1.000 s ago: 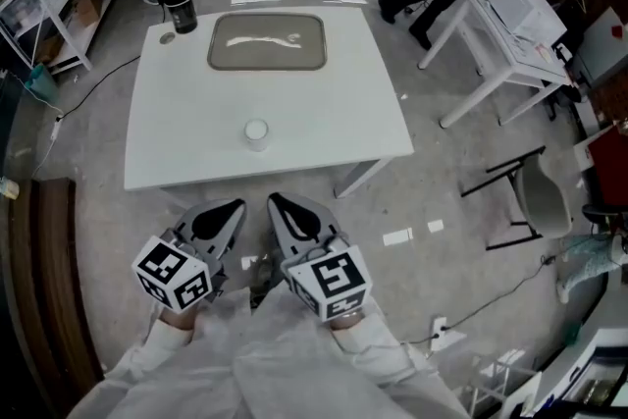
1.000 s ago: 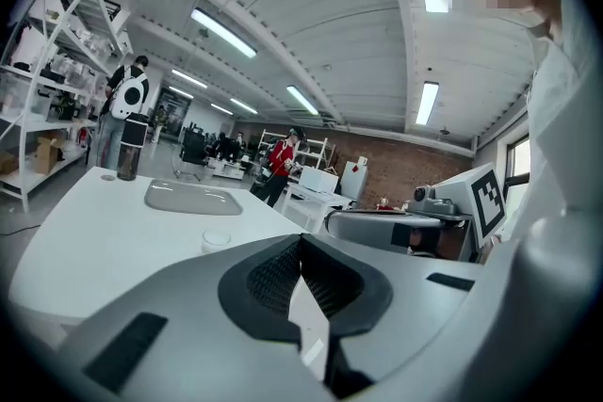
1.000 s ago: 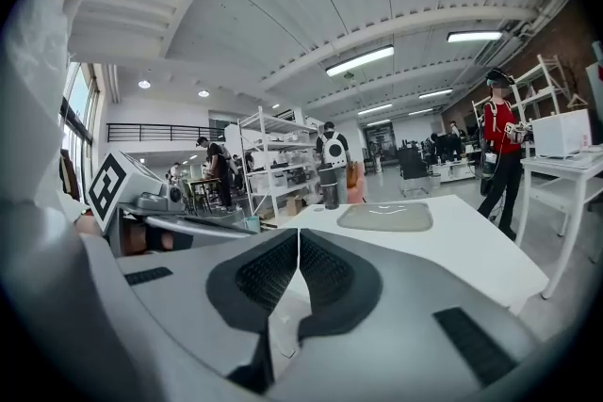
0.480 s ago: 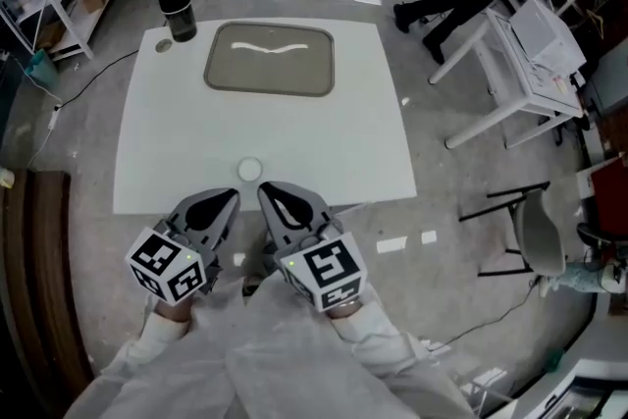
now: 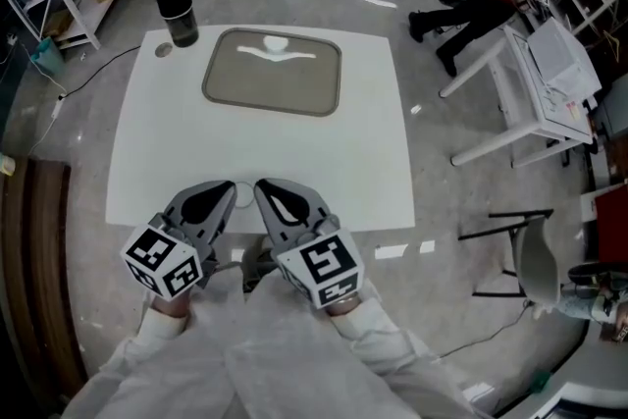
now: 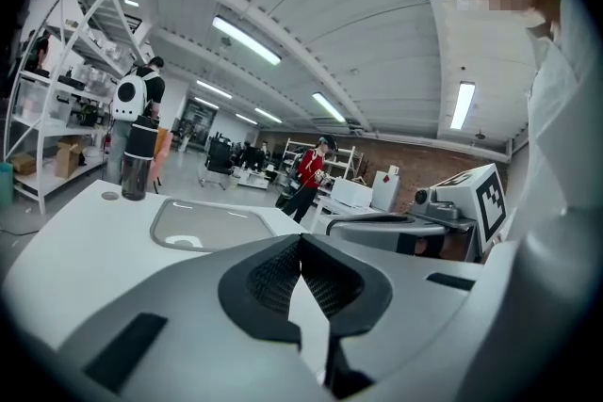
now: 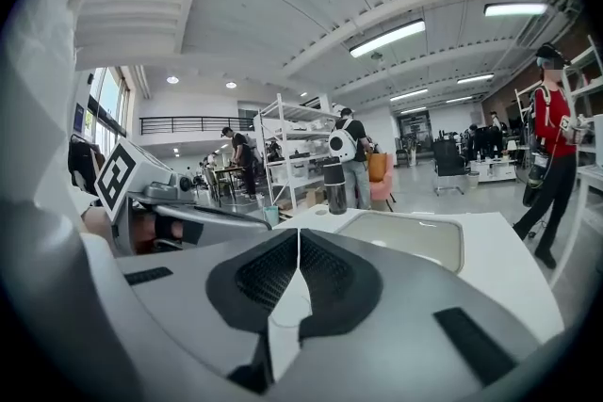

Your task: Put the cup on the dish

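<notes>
The white table (image 5: 147,162) lies open from its near edge, under the fingertips, to the dish (image 5: 285,78) well ahead by the far edge; a black bottle (image 5: 176,10) stands ahead-left at the corner. The left gripper (image 5: 224,194) and right gripper (image 5: 267,192), side by side, are pressed closed on nothing. The cup shows in no view.

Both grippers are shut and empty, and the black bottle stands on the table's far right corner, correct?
No: the head view shows the black bottle on the table's far left corner. The left gripper and right gripper are shut and empty.
</notes>
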